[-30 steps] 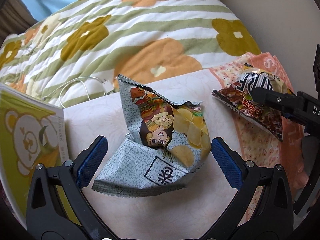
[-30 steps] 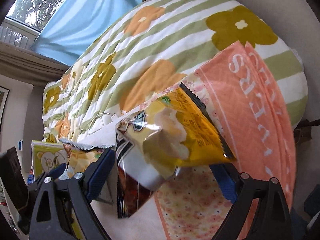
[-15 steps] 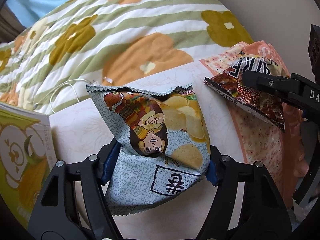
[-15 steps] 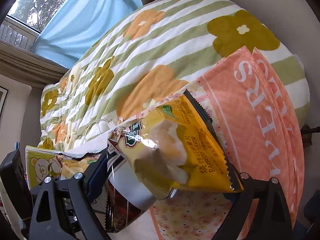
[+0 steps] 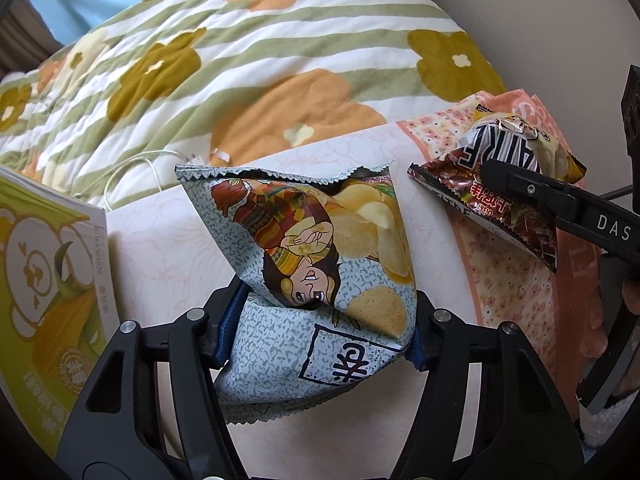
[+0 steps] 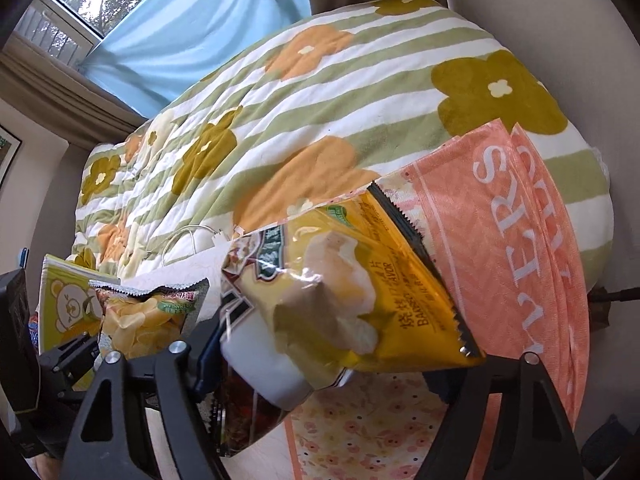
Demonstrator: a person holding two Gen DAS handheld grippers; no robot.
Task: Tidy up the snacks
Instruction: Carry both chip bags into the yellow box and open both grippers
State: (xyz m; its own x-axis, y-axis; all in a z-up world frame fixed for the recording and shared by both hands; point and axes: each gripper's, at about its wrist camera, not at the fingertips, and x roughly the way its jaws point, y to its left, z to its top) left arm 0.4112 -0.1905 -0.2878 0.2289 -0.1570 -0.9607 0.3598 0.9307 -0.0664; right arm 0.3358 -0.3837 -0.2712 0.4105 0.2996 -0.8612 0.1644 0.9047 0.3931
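Note:
My left gripper (image 5: 320, 340) is shut on a grey-blue potato chip bag (image 5: 320, 264) with a cartoon figure, squeezing its lower half above the pale table (image 5: 168, 248). The same bag shows in the right wrist view (image 6: 148, 316). My right gripper (image 6: 320, 364) is shut on two bags together: a yellow snack bag (image 6: 352, 284) on top and a dark red-brown bag (image 6: 252, 416) under it. In the left wrist view the right gripper's finger (image 5: 560, 204) crosses the dark red-brown bag (image 5: 500, 196) at the right.
A peach floral cloth (image 6: 520, 240) covers the table's right side. A green bear-print book (image 5: 44, 280) stands at the left. A white cable (image 5: 132, 168) lies at the table's far edge. A striped flower quilt (image 5: 240, 60) on the bed lies behind.
My left gripper closed from open onto the chip bag and lifted it upright. My right gripper, holding its two bags, rose slightly.

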